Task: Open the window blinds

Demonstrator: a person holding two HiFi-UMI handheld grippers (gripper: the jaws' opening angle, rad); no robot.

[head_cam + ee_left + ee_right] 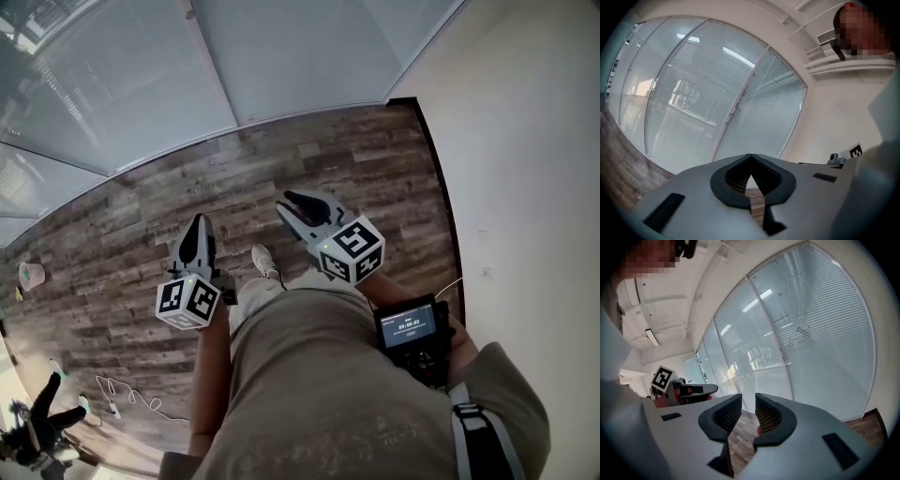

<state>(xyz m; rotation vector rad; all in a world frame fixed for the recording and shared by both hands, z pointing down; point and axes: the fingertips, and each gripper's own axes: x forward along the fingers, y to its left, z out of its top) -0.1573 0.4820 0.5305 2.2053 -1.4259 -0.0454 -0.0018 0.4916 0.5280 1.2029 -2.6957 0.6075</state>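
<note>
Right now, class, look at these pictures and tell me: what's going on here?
A person stands on a wooden floor facing glass panels with lowered blinds, one pair of tongs in each hand. The left tongs are shut and empty; the right tongs are slightly open, also empty. Neither touches the blinds yet.

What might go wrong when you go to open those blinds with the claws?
The left claw is shut, so it may just bump the blinds rather than grab anything. The right claw is open and empty, so it looks the better one to use. A white cable lies on the wood floor by the person's left side; a step back might snag it.
</note>
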